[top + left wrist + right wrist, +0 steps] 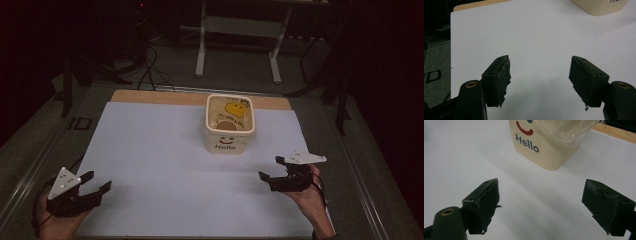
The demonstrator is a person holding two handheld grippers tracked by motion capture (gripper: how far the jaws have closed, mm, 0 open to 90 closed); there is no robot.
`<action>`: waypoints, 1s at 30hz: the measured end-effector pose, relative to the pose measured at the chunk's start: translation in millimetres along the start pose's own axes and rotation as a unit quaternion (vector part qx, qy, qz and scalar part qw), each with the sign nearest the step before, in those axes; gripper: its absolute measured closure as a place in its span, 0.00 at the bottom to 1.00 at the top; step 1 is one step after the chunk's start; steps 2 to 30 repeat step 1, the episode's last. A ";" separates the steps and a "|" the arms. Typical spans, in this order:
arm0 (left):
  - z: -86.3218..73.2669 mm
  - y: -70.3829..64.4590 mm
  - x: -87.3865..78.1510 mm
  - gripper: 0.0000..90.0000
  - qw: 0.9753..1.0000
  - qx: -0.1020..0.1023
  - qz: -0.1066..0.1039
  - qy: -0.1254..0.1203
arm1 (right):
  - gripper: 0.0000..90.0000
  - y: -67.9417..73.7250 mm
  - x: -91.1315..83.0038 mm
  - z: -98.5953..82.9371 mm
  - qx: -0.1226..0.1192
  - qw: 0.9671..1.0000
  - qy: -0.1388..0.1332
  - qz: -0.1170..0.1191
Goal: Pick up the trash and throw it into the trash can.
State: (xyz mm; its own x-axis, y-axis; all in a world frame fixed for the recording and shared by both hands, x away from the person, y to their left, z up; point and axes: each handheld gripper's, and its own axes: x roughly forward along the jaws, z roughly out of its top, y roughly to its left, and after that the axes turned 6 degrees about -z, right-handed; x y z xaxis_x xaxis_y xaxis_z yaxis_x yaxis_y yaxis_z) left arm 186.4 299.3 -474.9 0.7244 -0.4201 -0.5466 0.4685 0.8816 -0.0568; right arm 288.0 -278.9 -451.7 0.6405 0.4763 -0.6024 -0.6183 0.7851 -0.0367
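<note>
While both hands rest at the near corners of the white sheet (165, 165) covering the table, the left black two-jaw gripper (95, 184) and the right black two-jaw gripper (272, 169) each stand spread wide, holding and touching nothing. The cream rectangular plastic tub (229, 135), printed with a smile and "Hello", stands upright at the sheet's far middle, nearer the right gripper. Inside it lie a yellow shape (235, 108) and a brown round one (226, 125), neither identifiable.

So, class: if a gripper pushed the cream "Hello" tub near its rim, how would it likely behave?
The tub stands taller than its base and tapers downward, so a high push may tip it. Its walls look like thin plastic, probably light and slightly flexible. The smooth white sheet beneath suggests a low push would slide it instead.
</note>
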 end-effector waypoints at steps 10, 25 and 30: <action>0.0 0.0 0.0 0.37 1.000 0.000 0.000 0.000 | 0.15 -0.3 0.5 -0.3 -0.001 1.000 0.000 0.002; 0.0 0.0 0.0 0.37 1.000 0.000 0.000 0.000 | 0.15 -0.3 0.5 -0.3 -0.001 1.000 0.000 0.002; 0.0 0.0 0.0 0.37 1.000 0.000 0.000 0.000 | 0.15 -0.3 0.5 -0.3 -0.001 1.000 0.000 0.002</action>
